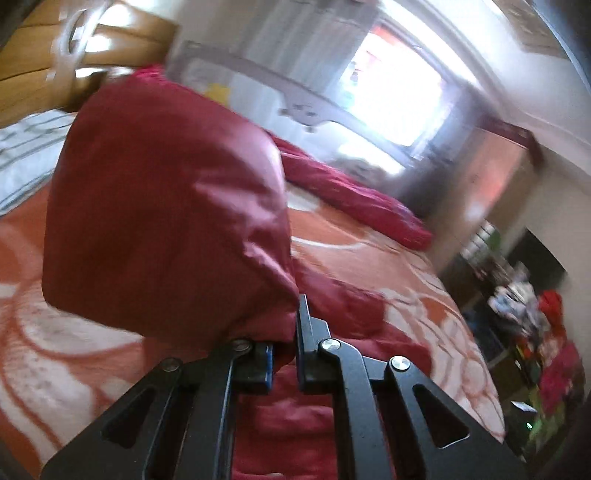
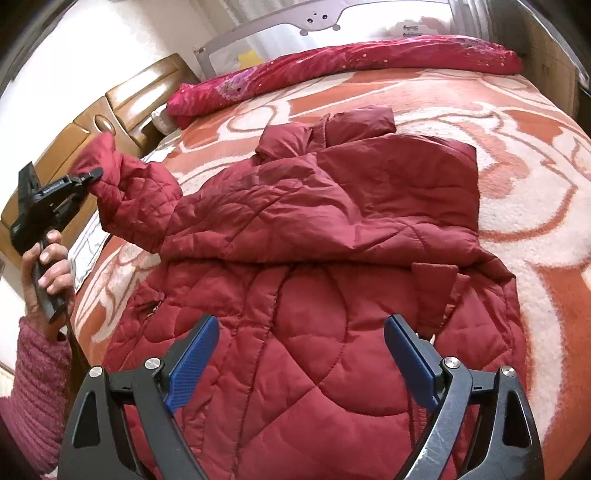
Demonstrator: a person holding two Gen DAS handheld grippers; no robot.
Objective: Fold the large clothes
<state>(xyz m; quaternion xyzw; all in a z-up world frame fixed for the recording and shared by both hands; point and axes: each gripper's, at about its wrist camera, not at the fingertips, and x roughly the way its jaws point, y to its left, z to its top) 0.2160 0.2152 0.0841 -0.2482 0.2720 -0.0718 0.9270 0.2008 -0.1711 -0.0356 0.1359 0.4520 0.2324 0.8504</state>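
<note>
Left wrist view is smeared with motion blur, and most of its middle is blocked by the cuff end of a dark red quilted sleeve [image 1: 166, 206] bunched right in front of the lens. The left gripper [image 1: 284, 350] has its black jaws pinched together on that sleeve's edge, with only a sliver of blue pad visible beside the cloth. Behind it, the window [image 1: 391, 99] is blown out to white, and the cluttered shelves [image 1: 517, 306] at the right edge are too blurred to identify.

From the right wrist view the dark red quilted puffer jacket [image 2: 314, 258] lies spread on the orange-and-cream patterned blanket [image 2: 535, 184] covering the bed, its lower hem cut off by the bottom of the frame and by the gripper's own arms. One sleeve rises off the blanket toward the left, where the left gripper [image 2: 94, 173] holds its cuff in the air; a hand [image 2: 48, 258] in a pink knitted sleeve [image 2: 37, 387] grips the handle. The right gripper [image 2: 301, 360] hangs just above the jacket's body with its blue-padded fingers [image 2: 192, 365] spread wide, nothing between them. Whether they brush the fabric cannot be told. A rolled red floral quilt [image 2: 351, 62] lies along the far edge, partly hiding the grey bed rail [image 2: 321, 22].
</note>
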